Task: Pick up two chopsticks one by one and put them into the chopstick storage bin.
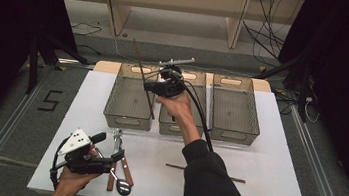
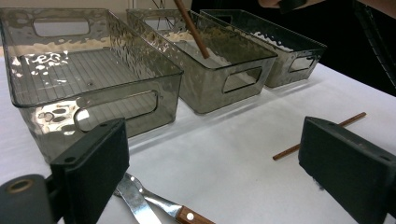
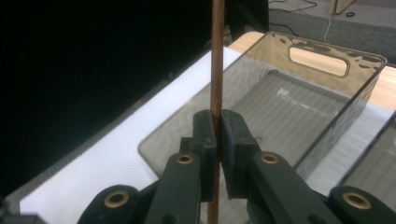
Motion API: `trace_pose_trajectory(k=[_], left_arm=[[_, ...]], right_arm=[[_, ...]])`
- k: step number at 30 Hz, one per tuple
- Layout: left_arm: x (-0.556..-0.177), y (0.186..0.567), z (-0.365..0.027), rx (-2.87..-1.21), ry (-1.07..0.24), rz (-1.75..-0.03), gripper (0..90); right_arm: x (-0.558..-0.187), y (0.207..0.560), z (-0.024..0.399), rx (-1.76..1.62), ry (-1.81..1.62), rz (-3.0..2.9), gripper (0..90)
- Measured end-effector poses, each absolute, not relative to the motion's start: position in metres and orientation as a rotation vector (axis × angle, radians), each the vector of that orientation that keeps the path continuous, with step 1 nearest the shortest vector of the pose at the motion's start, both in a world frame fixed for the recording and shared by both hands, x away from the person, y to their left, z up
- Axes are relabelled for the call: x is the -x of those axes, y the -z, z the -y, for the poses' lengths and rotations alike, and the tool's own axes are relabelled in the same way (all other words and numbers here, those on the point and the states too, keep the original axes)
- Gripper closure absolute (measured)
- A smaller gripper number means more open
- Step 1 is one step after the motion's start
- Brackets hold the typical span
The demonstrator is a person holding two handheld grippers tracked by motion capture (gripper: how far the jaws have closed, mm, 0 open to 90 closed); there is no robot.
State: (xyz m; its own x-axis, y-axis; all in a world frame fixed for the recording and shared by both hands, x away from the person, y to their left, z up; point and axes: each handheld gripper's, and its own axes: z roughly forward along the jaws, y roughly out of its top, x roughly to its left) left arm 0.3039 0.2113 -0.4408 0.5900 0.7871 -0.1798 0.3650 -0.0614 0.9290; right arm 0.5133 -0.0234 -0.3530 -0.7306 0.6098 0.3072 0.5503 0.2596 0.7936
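My right gripper (image 1: pixel 150 86) is shut on a long brown chopstick (image 1: pixel 143 76) and holds it steeply tilted above the bins. In the right gripper view the chopstick (image 3: pixel 215 70) runs upright between the closed pads of the right gripper (image 3: pixel 217 125), over the left clear bin (image 3: pixel 327 60). Its lower end shows by the middle bin (image 2: pixel 219 60) in the left gripper view; which bin it is over I cannot tell. My left gripper (image 1: pixel 108 146) rests at the front left, open and holding nothing, its pads (image 2: pixel 93 158) wide apart. A second chopstick (image 1: pixel 203 172) lies on the white table (image 1: pixel 266 154).
Three clear bins (image 1: pixel 131 98) stand side by side at the back of the table. Wood-handled cutlery (image 1: pixel 121 169) lies beside the left gripper, and in the left gripper view this cutlery (image 2: pixel 154 205) is just below the jaws. The person's right sleeve (image 1: pixel 212 183) crosses the table's front.
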Motion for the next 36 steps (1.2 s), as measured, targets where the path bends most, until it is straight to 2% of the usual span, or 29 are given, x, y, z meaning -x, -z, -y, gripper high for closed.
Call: trace_pose_trajectory(k=[9, 36], left_arm=[[-0.304, 0.441, -0.211, -1.659, -0.452, -0.973, 7.8], [-0.303, 0.44, -0.211, -1.658, -0.45, -0.968, 7.8]], right_arm=[[-0.524, 0.357, 0.006, -1.154, -1.481, -2.419, 85.6], [-0.535, 0.386, -0.012, -1.228, -1.347, -2.43, 85.5]])
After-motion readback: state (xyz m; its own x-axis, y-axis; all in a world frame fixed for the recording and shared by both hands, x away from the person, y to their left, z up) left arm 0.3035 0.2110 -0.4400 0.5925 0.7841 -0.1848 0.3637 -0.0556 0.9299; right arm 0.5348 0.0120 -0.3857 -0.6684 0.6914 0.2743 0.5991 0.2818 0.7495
